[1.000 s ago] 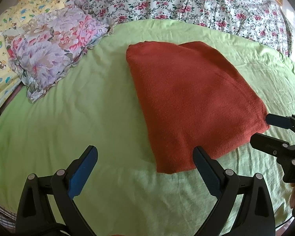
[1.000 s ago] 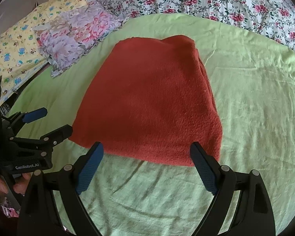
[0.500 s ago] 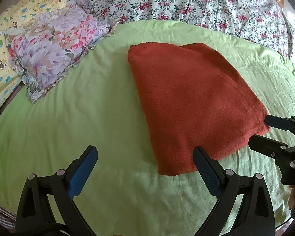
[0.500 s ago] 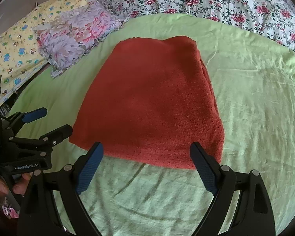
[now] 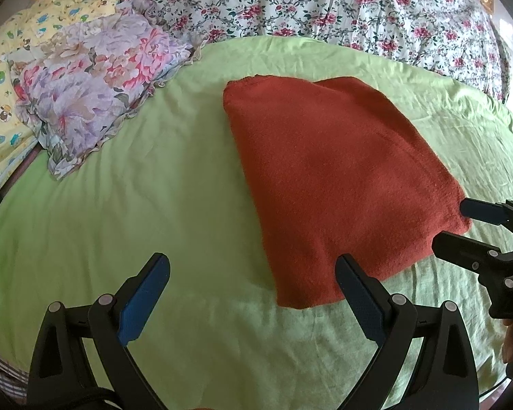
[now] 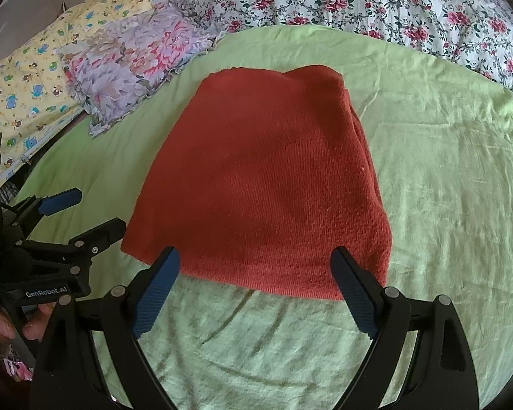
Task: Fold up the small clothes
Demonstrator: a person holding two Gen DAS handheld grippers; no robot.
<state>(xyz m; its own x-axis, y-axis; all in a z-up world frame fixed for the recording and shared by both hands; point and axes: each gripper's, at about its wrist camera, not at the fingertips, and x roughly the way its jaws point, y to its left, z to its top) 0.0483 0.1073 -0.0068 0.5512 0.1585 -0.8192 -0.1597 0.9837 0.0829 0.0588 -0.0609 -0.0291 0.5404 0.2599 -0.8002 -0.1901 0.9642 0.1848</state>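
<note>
- Left gripper [image 5: 251,283] is spread wide with nothing in it, hanging just above the green sheet [image 5: 126,205] at the near-left corner of the red garment [image 5: 325,171]. One blue finger [image 5: 357,287] sits right at the cloth's near edge, the other is well off to the side over bare sheet.
- Right gripper [image 6: 254,280] is also gaping wide and empty, and it straddles the garment's near edge, so both fingers line up with the hem.
- The red knit thing is already folded into a thick pad with stacked layers showing along its right side. It sits around the middle of the bed, well clear of the purple floral pillow [image 5: 92,95] at the far-left corner.
- My guess on why they're parked like this: both tools are at the two near corners, so it looks like setup for pinching that edge and flipping it away for one more fold. Could also just be done, hard to say.
- Knit looks thick and floppy, so a shallow pinch would probably only catch the top layer.
</note>
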